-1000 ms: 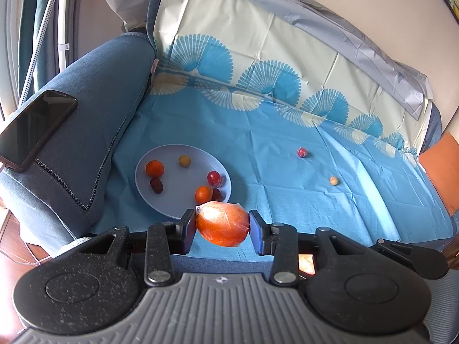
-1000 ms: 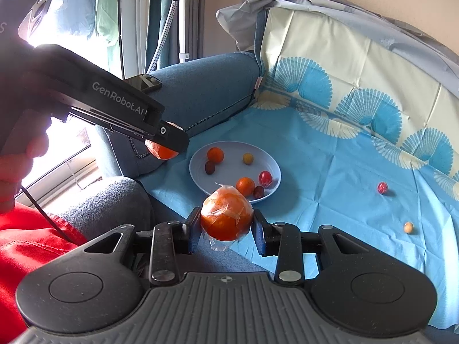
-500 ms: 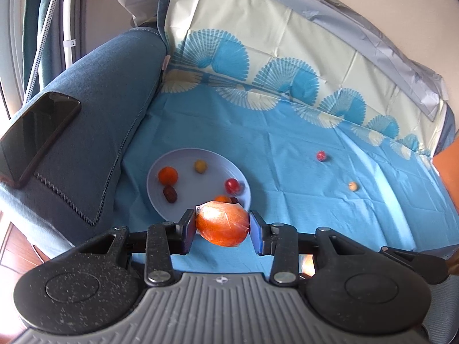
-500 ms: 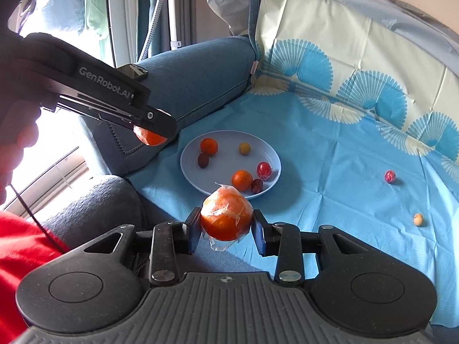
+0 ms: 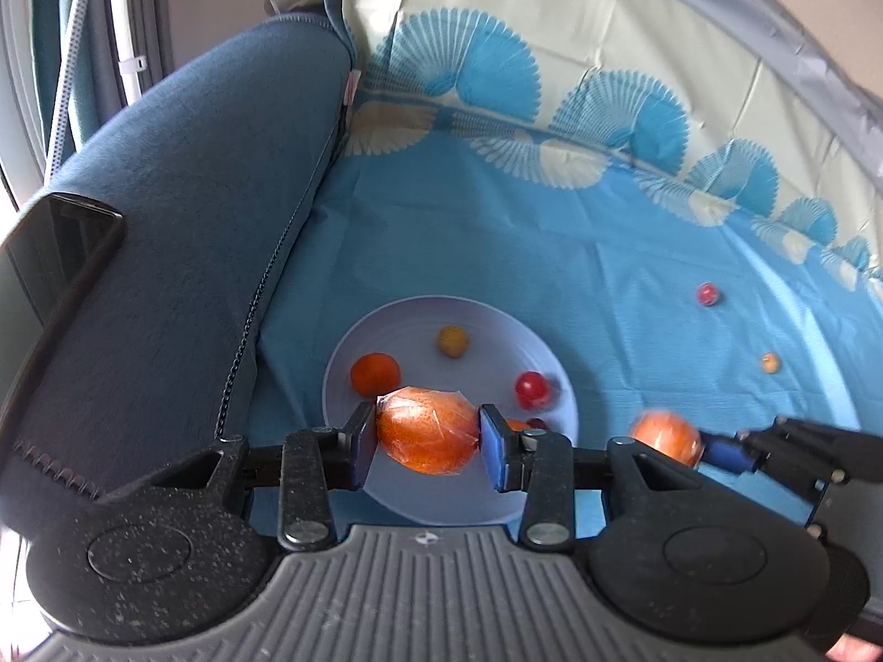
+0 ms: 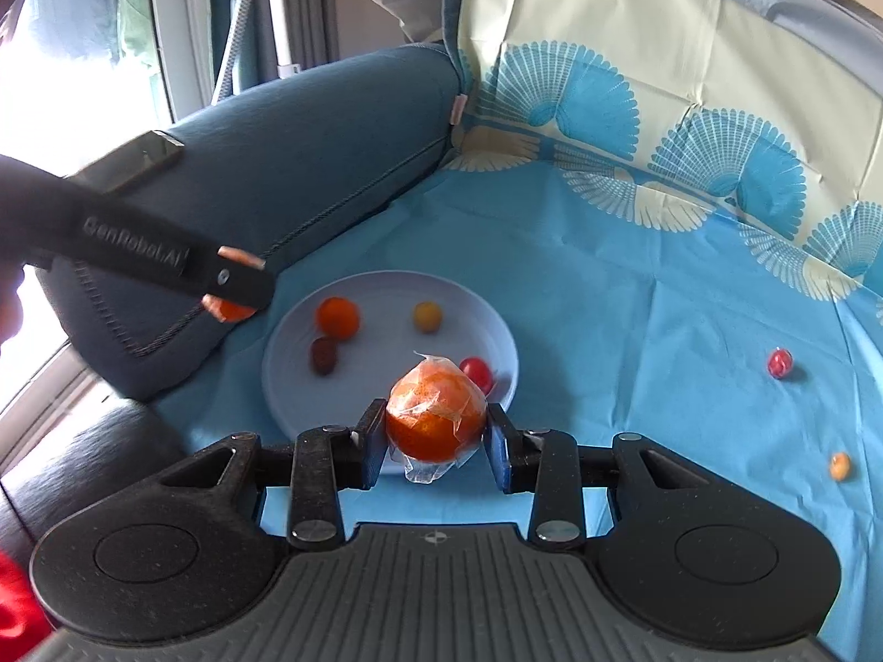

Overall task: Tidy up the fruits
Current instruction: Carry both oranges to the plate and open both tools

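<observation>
While both tongs carried fruit above the sofa, these notes were taken.

Left tongs [image 5: 427, 438]: clamped on a wrapped orange [image 5: 427, 437]; fruit sat squarely between the two pads, clear film crinkled over it, lifted off any surface and hanging over the near part of the plate [image 5: 386, 496].

Right tongs [image 6: 436, 430]: clamped on a second wrapped orange [image 6: 436, 419]; pads pressed its left and right flanks, a tail of film drooped below, and the fruit hung over the plate's near rim.

Tongs to each other: in the left view the right tongs entered from the right edge, blurred, their orange just right of the plate; in the right view the left tongs reached in from the left, fruit mostly hidden behind the arm.

Plate: pale blue, resting on the blue cloth [image 6: 634, 303] beside the armrest [image 5: 193, 193].

On the plate: small orange fruit [image 6: 336, 317], yellow one [image 6: 427, 316], red one [image 6: 476, 370], dark one [image 6: 324, 354]; all apart from one another.

Loose on cloth: a red fruit [image 6: 780, 362] and a small yellow-orange fruit [image 6: 840, 465], both well apart from the plate, to its right.

Armrest: a dark phone [image 5: 49, 254] lay on top.
</observation>
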Motion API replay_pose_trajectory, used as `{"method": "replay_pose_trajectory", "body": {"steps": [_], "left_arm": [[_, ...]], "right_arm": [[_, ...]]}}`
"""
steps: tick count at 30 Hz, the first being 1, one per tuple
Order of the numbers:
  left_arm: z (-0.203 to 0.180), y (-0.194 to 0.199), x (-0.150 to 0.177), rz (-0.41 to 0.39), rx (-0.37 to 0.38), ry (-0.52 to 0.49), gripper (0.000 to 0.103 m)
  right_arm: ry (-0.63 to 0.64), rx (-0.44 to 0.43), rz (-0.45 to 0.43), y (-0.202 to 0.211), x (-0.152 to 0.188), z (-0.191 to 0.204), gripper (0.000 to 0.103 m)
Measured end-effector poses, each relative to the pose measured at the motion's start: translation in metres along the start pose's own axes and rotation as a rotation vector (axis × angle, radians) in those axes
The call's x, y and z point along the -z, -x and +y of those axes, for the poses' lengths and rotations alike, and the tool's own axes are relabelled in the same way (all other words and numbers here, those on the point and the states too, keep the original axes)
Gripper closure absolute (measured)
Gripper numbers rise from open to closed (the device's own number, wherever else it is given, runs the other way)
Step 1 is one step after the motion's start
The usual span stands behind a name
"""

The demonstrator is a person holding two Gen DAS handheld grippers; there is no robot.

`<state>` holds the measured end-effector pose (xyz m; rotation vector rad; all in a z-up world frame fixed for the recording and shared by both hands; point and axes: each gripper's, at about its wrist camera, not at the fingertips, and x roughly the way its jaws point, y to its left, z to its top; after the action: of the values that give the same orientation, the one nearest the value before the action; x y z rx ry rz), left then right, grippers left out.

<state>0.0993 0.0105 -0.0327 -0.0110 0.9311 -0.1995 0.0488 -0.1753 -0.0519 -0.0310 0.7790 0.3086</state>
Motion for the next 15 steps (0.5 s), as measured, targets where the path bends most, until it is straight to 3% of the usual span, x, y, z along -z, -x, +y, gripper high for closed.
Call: {"method": "replay_pose_trajectory", "body": {"steps": [7,13,15], "left_arm": [[-0.003,-0.055,-0.005,0.068,-0.020,-0.030,0.060],[-0.007,-0.085,-0.006,0.083,-0.041,-0.093,0.059],[-0.007,-0.089,-0.009,0.081,-0.029,-0.109,0.041]], "right_arm": [[0.028,-0.017,0.029,-0.052,-0.009,-0.008,0.065],[0.090,-0.039,0.045,-0.088,-0.014,-0.003,0.064],[0.114,-0.053,0.051,-0.098,-0.017,-0.002,0.064]]}}
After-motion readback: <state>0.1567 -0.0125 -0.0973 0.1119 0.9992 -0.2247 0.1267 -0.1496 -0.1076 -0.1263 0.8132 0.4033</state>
